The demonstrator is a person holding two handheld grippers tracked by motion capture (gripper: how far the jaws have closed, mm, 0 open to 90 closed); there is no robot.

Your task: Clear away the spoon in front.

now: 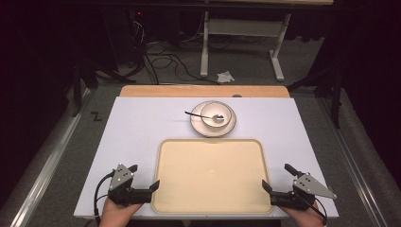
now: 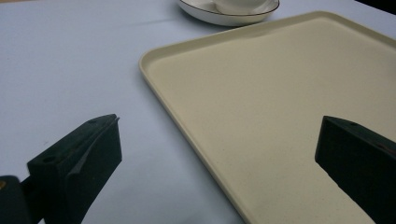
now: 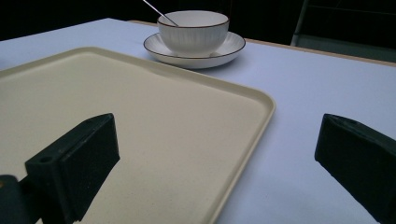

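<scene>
Cream tray lies between the left gripper and right gripper, both with jaws apart and empty; next, I judge, each closes on a near tray edge.

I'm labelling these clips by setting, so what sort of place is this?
Probably a lab or studio recording bay, not a dining room: a white-topped table in a dark room, loose cables on the floor behind it, and a metal-framed bench beyond. A tray and bowl look staged.

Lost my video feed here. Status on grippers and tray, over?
Left gripper and right gripper open, empty, one at each near corner of the tray. Tray bare. Bowl with spoon on plate beyond it. Nothing in the way.
</scene>
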